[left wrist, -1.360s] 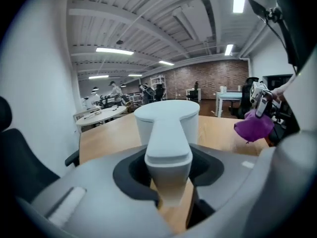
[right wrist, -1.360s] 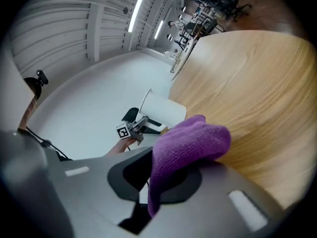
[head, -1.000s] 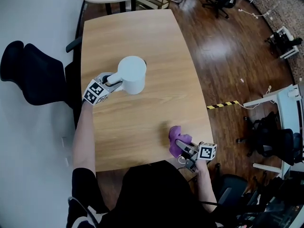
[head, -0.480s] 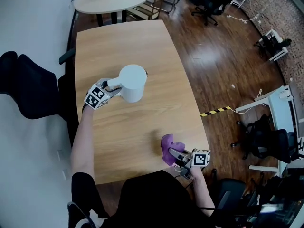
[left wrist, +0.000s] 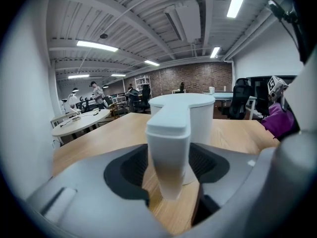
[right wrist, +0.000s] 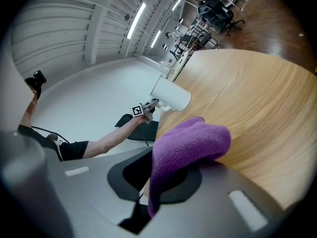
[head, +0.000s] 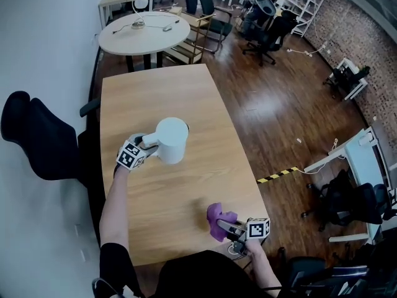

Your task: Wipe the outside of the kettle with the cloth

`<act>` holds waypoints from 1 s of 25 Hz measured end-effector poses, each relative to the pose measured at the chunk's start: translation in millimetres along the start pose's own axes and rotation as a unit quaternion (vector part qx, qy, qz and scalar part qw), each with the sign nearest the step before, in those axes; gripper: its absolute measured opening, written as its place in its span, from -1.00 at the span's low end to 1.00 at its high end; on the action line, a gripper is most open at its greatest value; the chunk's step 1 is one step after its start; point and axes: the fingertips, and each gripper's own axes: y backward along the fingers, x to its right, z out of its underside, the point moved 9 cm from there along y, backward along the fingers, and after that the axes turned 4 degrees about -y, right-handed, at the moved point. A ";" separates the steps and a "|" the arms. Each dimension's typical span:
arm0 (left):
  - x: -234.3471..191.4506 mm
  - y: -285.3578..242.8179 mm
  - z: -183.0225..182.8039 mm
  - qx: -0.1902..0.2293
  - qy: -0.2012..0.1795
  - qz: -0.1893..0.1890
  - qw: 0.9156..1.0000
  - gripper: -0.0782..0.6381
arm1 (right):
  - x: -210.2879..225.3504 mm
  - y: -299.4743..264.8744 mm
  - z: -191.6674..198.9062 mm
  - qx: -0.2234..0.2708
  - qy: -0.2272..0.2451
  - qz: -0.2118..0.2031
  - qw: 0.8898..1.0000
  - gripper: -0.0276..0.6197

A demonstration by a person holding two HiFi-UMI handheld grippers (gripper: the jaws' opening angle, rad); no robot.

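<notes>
A white kettle (head: pixel 172 139) stands upright on the wooden table (head: pixel 161 92), left of centre. Its handle (left wrist: pixel 168 148) points at my left gripper (head: pixel 147 143), and it sits between the jaws. Those jaws have just been opening, and slim gaps show beside the handle. At the near right edge, my right gripper (head: pixel 228 230) is shut on a purple cloth (head: pixel 217 219). The cloth (right wrist: pixel 188 148) bulges out of the jaws just above the tabletop. From the right gripper view the kettle (right wrist: pixel 171 95) is well ahead, apart from the cloth.
A black office chair (head: pixel 37 135) stands against the white wall at the left. A round white table (head: pixel 142 35) with small items sits beyond the far end. At the right are wood floor, a striped tape strip (head: pixel 277 174) and more chairs.
The head view has tilted up and shows more of the room. My right gripper has carried the cloth a little left, nearer the kettle. The kettle stays in its place on the table.
</notes>
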 end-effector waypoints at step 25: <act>360.2 231.7 -133.6 0.428 0.278 -0.188 0.839 -0.22 | -12.6 60.5 -101.3 0.038 -0.060 -0.242 0.968 -0.84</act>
